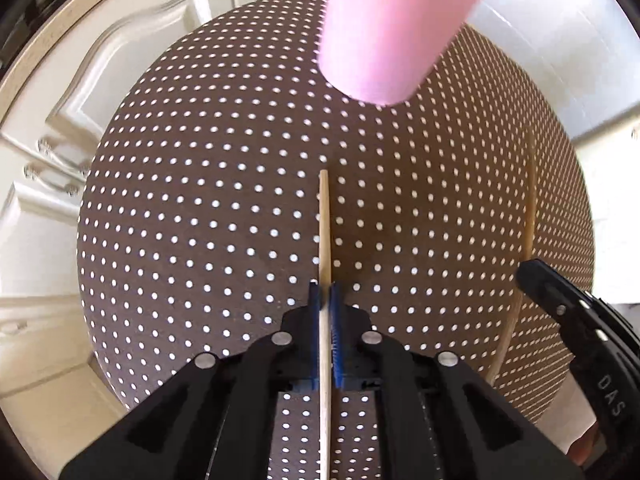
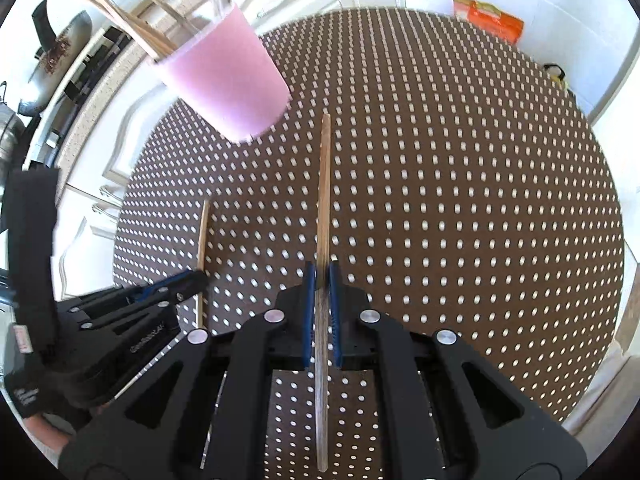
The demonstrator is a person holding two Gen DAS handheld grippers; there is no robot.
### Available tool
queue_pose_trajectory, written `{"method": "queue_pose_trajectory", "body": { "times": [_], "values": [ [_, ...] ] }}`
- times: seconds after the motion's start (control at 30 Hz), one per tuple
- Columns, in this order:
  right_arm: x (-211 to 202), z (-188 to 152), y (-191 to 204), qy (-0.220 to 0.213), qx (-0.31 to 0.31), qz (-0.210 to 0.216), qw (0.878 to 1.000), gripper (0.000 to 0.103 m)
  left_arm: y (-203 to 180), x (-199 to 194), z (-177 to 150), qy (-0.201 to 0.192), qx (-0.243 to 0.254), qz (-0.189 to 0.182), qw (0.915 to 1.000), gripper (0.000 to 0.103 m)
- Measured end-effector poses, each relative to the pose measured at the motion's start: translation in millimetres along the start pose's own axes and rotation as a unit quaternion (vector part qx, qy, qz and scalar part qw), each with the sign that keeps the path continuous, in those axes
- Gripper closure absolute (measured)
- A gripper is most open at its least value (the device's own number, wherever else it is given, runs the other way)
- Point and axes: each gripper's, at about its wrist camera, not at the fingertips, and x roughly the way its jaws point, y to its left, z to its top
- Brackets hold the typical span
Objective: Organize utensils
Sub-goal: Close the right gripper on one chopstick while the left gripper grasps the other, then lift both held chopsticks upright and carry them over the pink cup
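Clamped between the blue pads of the left tool point(image 1: 325, 292) is a chopstick point(image 1: 324, 232), pointing forward above the dotted counter point(image 1: 200, 200). Likewise the right tool point(image 2: 322, 272) is closed on a second chopstick point(image 2: 323, 184). Ahead stands a pink cup point(image 2: 228, 88) holding more chopsticks point(image 2: 128, 28), near the counter's far edge.

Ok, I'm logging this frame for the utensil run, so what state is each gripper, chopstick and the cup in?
Left gripper: shut on a chopstick.
Left chopstick: clamped, pointing toward the cup.
Right gripper: shut on a chopstick.
Right chopstick: clamped, pointing forward.
Pink cup: upright on the dotted table, already holding several chopsticks.
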Motion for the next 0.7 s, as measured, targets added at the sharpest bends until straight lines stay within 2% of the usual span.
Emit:
{"method": "queue_pose_trajectory", "body": {
  "times": [0.13,0.27,0.37,0.47,0.53,0.57,0.63,0.7],
  "values": [
    [-28,16,2,-0.035,-0.01,0.008,0.999,0.096,6,-28,7,-0.039,-0.013,0.01,0.9991,0.097],
    [-56,33,0,-0.072,-0.014,0.018,0.997,0.096,14,-61,20,-0.086,-0.034,0.002,0.9957,0.097],
    [-64,41,0,-0.064,-0.034,0.006,0.997,0.096,16,-83,24,-0.111,-0.038,-0.001,0.9931,0.097],
    [-51,44,-7,-0.044,-0.02,-0.006,0.999,0.093,20,-86,23,-0.113,-0.038,0.003,0.9929,0.097],
    [-35,44,-9,-0.001,-0.005,-0.023,1.0,0.064,24,-79,19,-0.105,-0.038,0.005,0.9937,0.097],
    [-30,43,-11,0.007,0.003,-0.034,0.999,0.034,25,-77,19,-0.099,-0.036,0.006,0.9944,0.097],
    [-24,37,-18,-0.003,0.014,-0.033,0.999,0.033,32,-66,15,-0.085,-0.035,0.01,0.9957,0.097],
    [-12,32,-20,0.014,0.011,-0.049,0.999,0.033,38,-58,14,-0.074,-0.034,0.01,0.9966,0.097]
  ]
}}
